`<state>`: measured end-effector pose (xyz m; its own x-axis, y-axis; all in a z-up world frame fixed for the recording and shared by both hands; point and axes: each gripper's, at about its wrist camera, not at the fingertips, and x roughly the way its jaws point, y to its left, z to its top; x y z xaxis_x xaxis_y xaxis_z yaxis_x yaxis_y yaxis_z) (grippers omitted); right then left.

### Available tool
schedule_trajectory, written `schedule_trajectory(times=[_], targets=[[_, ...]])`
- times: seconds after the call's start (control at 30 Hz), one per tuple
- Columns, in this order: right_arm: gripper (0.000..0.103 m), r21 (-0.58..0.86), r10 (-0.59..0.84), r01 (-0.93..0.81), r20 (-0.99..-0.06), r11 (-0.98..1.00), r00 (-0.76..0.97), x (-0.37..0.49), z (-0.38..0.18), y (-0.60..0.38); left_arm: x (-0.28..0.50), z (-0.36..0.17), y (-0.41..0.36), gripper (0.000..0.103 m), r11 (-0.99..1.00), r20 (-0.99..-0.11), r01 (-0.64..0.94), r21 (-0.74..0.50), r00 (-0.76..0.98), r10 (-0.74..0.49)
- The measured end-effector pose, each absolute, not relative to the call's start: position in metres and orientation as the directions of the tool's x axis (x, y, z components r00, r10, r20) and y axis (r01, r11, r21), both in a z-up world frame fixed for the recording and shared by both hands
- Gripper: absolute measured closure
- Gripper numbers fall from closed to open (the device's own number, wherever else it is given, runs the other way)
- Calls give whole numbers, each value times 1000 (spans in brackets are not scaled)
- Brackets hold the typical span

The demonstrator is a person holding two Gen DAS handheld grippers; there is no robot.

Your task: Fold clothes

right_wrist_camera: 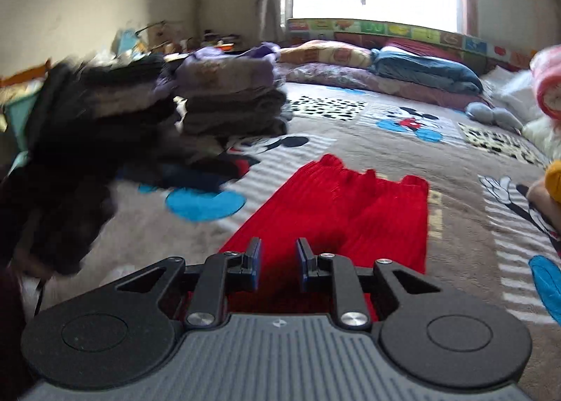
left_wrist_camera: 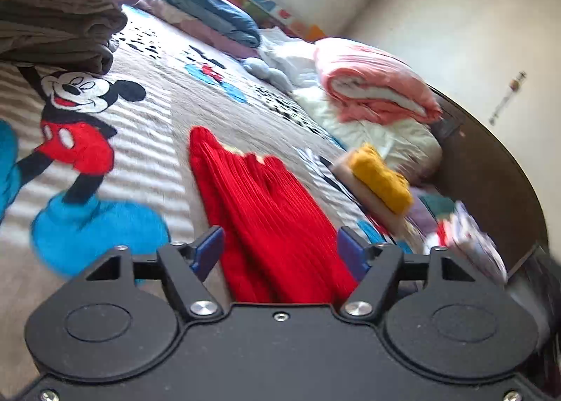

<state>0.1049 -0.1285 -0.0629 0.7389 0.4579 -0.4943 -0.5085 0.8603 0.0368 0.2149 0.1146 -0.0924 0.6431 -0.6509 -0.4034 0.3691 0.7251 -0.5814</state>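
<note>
The red garment [right_wrist_camera: 336, 204] lies flat on the bed [right_wrist_camera: 385, 141], long axis running straight ahead of both claws; the right claw [right_wrist_camera: 278, 266], narrow and empty, hangs over its near edge, the left claw [left_wrist_camera: 280, 252] half-wide, empty

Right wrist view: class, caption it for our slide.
Open right tool above a red ribbed garment on a cartoon-print bedspread.

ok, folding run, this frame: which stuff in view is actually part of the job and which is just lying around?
In play:
- red ribbed garment, spread flat on the bedspread
- left gripper and right gripper, both open over its near edge, gripping nothing

Lying about:
- stack of folded grey and purple clothes
- pink blanket
- blue bedding roll
- yellow cloth
</note>
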Motion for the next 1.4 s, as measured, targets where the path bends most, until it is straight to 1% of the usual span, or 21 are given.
schedule_trajectory(times=[0.03, 0.1, 0.13, 0.3, 0.37, 0.43, 0.47, 0.5, 0.53, 0.67, 0.7, 0.77, 0.8, 0.93, 1.07, 1.17, 1.23, 1.27, 1.3, 1.33, 1.4], targets=[[80, 20, 460, -519, -494, 855, 738, 103, -66, -123, 225, -96, 112, 47, 735, -421, 357, -577, 641, -642], [80, -8, 460, -531, -489, 847, 741, 102, -70, -115, 243, -104, 108, 56, 750, -455, 333, -572, 631, -628], [80, -20, 458, -534, -486, 845, 744, 102, -72, -113, 251, -109, 109, 57, 755, -471, 321, -572, 625, -623], [78, -65, 458, -544, -461, 837, 760, 105, -79, -106, 275, -118, 103, 68, 737, -463, 356, -575, 601, -652], [78, -86, 457, -554, -470, 828, 755, 106, -83, -102, 285, -120, 100, 69, 739, -467, 359, -570, 599, -650], [77, -120, 445, -564, -490, 817, 750, 105, -89, -97, 293, -121, 97, 85, 751, -471, 367, -549, 606, -641], [77, -136, 439, -567, -497, 813, 748, 104, -92, -95, 295, -119, 96, 95, 751, -465, 379, -541, 609, -643], [77, -133, 442, -566, -491, 813, 750, 102, -90, -95, 296, -117, 96, 95, 750, -459, 392, -533, 611, -645], [77, -131, 445, -566, -485, 814, 753, 100, -89, -95, 296, -113, 95, 96, 737, -433, 421, -529, 613, -661], [66, -156, 477, -580, -422, 800, 771, 97, -79, -94, 293, -99, 93, 96, 694, -337, 515, -503, 623, -706], [60, -166, 480, -587, -425, 792, 767, 98, -81, -91, 297, -103, 91, 96, 712, -363, 498, -494, 626, -690], [58, -148, 462, -605, -513, 783, 723, 110, -93, -84, 303, -117, 89, 96, 759, -439, 448, -472, 627, -643], [58, -130, 463, -609, -532, 782, 709, 113, -97, -84, 306, -126, 87, 96, 785, -483, 418, -457, 625, -614], [58, -62, 496, -614, -529, 787, 689, 110, -88, -92, 301, -120, 87, 96, 782, -456, 432, -449, 643, -616], [58, -94, 482, -596, -496, 797, 722, 109, -70, -94, 298, -121, 88, 96, 795, -455, 420, -437, 660, -598], [57, -106, 460, -574, -489, 812, 741, 127, -67, -91, 297, -120, 88, 96, 802, -453, 416, -429, 669, -589], [53, -59, 439, -572, -578, 818, 688, 152, -81, -87, 299, -123, 84, 95, 818, -478, 407, -406, 668, -570], [53, -23, 443, -572, -608, 820, 659, 160, -87, -87, 299, -123, 83, 94, 824, -488, 404, -397, 667, -562], [53, -25, 448, -572, -595, 820, 668, 158, -84, -87, 296, -119, 83, 84, 836, -488, 402, -374, 681, -546], [53, -27, 453, -572, -581, 820, 676, 156, -82, -87, 294, -114, 84, 79, 848, -485, 399, -349, 697, -528], [53, -64, 455, -579, -550, 813, 700, 147, -74, -86, 287, -101, 84, 77, 849, -451, 431, -305, 720, -527]])
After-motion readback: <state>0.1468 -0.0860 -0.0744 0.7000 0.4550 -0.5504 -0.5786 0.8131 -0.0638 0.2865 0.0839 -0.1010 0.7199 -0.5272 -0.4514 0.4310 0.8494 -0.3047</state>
